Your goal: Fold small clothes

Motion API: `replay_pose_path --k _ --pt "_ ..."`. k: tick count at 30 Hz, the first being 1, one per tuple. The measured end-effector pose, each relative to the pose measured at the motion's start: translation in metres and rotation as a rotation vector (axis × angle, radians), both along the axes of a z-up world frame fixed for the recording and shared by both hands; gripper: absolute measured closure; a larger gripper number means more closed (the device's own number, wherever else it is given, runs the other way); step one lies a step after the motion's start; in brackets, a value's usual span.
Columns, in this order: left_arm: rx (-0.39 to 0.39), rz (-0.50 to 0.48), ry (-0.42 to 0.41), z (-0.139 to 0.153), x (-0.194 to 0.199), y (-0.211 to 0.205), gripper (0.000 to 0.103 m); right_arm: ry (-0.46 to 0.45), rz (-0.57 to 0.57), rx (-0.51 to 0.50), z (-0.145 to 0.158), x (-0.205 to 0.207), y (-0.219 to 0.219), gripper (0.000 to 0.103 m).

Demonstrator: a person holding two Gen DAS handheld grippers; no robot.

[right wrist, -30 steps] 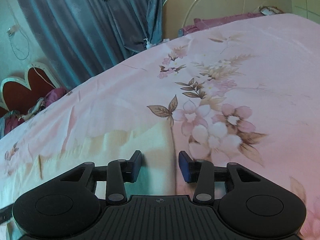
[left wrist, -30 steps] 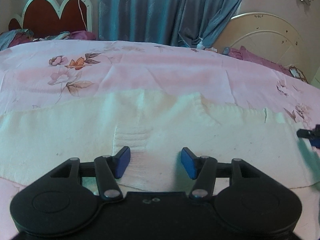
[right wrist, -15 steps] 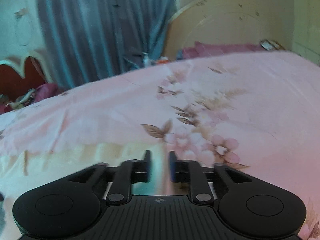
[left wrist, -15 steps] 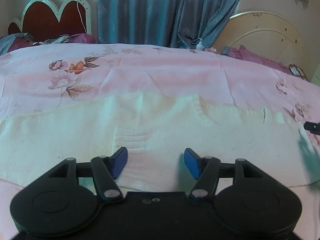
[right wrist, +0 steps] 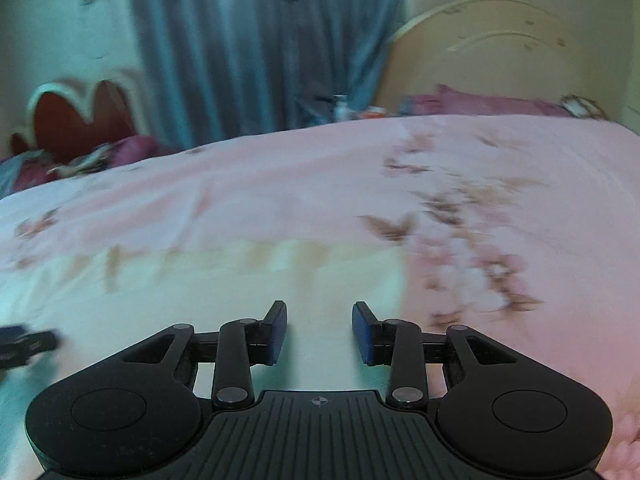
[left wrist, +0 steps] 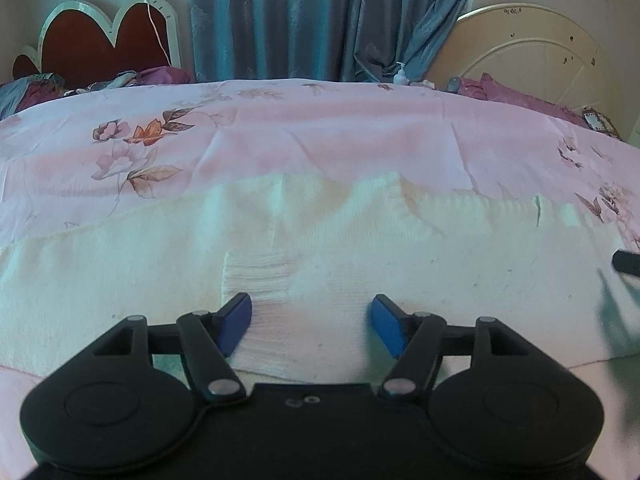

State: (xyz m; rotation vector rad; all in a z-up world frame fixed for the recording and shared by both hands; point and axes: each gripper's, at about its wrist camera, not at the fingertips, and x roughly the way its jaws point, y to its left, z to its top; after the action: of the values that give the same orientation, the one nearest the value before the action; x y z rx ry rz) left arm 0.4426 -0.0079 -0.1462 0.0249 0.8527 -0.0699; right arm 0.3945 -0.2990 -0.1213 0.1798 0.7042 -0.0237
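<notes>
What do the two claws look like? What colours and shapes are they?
Both are black plastic. The left claw has two round discs, silver rivets on its link bars, and blue pads. The right claw looks the same, plus a ribbed plate with a small crosshair mark. No cables or sleeves show.

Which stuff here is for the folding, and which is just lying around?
For the folding: cream knitted garment, left gripper, right gripper.

Just lying about: pump bottle, purple pillow, blue curtain, flowered bedsheet.
</notes>
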Motion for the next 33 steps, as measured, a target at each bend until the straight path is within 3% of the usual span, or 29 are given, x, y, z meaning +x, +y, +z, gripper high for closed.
replay_pose_path --k 4,7,14,16,19,22,26,33 --pt "0.023 -0.01 0.003 -0.001 0.001 -0.002 0.036 0.02 0.027 -0.084 -0.011 -0.001 0.021 0.067" --pt "0.028 -0.013 0.008 0.0 0.002 -0.003 0.036 0.049 -0.002 -0.099 -0.025 -0.003 0.007 0.067" --pt "0.052 -0.007 0.012 0.0 0.002 -0.006 0.035 0.074 -0.034 -0.111 -0.018 -0.012 -0.002 0.067" --pt "0.061 0.008 0.016 0.003 0.0 -0.008 0.035 0.018 0.012 -0.091 -0.009 -0.019 0.013 0.067" --pt "0.031 0.066 0.021 0.013 -0.011 -0.002 0.034 0.048 0.071 -0.103 -0.016 -0.016 0.033 0.067" --pt "-0.004 0.111 0.02 0.025 -0.03 0.015 0.029 0.062 0.08 -0.115 -0.021 -0.016 0.036 0.067" --pt "-0.033 0.192 0.002 0.04 -0.057 0.05 0.026 0.038 0.095 -0.056 -0.009 -0.02 0.038 0.067" --pt "-0.08 0.325 0.003 0.051 -0.089 0.131 0.024 0.023 0.157 0.01 0.008 -0.022 0.088 0.067"
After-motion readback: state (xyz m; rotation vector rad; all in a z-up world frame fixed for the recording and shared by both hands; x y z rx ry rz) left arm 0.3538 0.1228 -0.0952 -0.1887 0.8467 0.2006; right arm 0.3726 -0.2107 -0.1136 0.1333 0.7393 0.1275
